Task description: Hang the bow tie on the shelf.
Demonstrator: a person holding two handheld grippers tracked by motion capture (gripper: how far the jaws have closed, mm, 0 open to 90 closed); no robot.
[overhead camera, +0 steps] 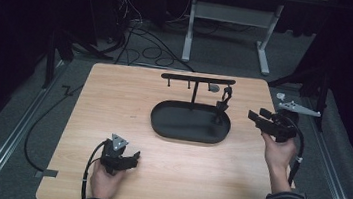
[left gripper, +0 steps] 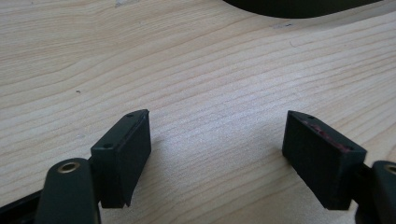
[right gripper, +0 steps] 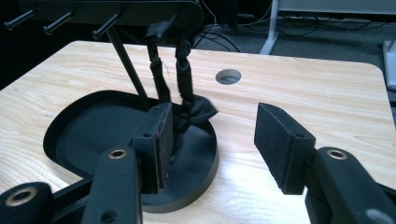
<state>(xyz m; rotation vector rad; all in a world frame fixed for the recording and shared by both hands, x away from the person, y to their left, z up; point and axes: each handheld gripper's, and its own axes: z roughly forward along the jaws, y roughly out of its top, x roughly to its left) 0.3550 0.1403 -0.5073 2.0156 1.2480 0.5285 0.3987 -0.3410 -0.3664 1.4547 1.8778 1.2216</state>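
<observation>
Both grippers, left (overhead camera: 134,156) and right (overhead camera: 255,114), hold their jaws apart, empty, flanking one black tray (overhead camera: 161,123); one strap (overhead camera: 224,103) hangs from its rack (overhead camera: 198,79); bare tabletop (overhead camera: 114,97) surrounds it.

We see a pale wooden table (overhead camera: 113,102) with smooth, fine grain. At its twelve o'clock side rests a matt black oval tray (overhead camera: 161,123), plastic or metal, we cannot tell. A soft black cloth strap (right gripper: 184,88) hangs over it. Gripper pads (left gripper: 123,154) look matt black.
</observation>
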